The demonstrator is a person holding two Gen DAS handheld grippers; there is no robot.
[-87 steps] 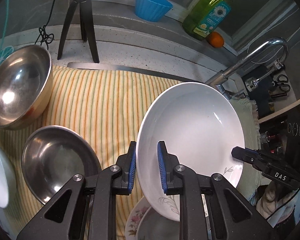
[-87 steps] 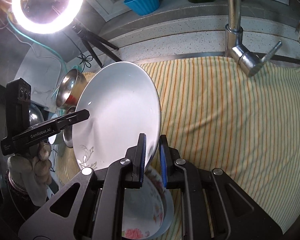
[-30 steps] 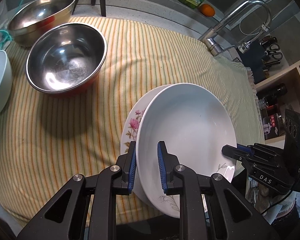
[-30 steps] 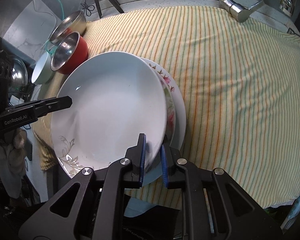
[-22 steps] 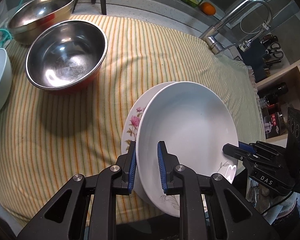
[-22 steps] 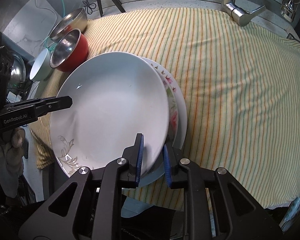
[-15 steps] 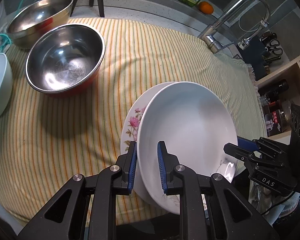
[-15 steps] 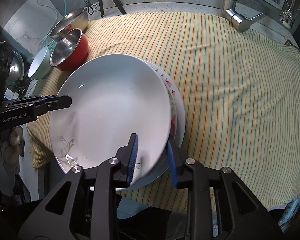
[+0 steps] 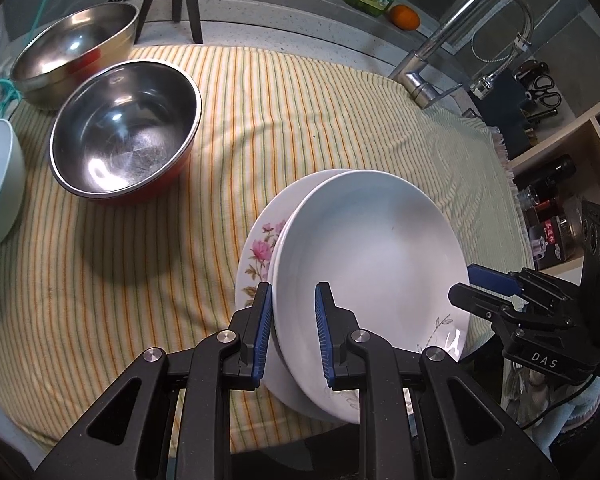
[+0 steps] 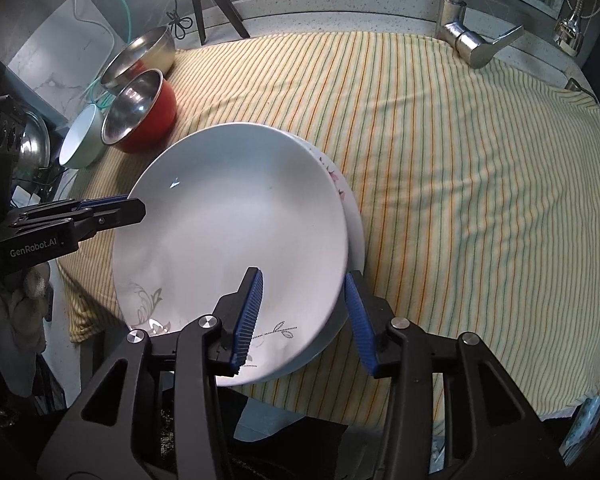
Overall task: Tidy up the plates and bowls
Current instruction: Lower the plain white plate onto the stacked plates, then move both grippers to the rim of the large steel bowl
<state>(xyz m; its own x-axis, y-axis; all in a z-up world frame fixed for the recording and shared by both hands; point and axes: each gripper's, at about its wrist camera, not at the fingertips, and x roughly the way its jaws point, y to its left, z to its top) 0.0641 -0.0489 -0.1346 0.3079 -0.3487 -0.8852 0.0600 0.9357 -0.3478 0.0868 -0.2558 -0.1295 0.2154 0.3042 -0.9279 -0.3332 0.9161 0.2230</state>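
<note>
Two plates are stacked: the left gripper (image 9: 290, 330) jaws grip the white plate (image 9: 364, 256) on the floral plate (image 9: 260, 248). The right gripper (image 10: 304, 318) jaws are opening around its rim. Beyond the jaws stand three bowls.

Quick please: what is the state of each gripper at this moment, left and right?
Left gripper: closed on the rim of the white plate.
Right gripper: jaws opening, pads off the plate, whose rim lies between them.
</note>
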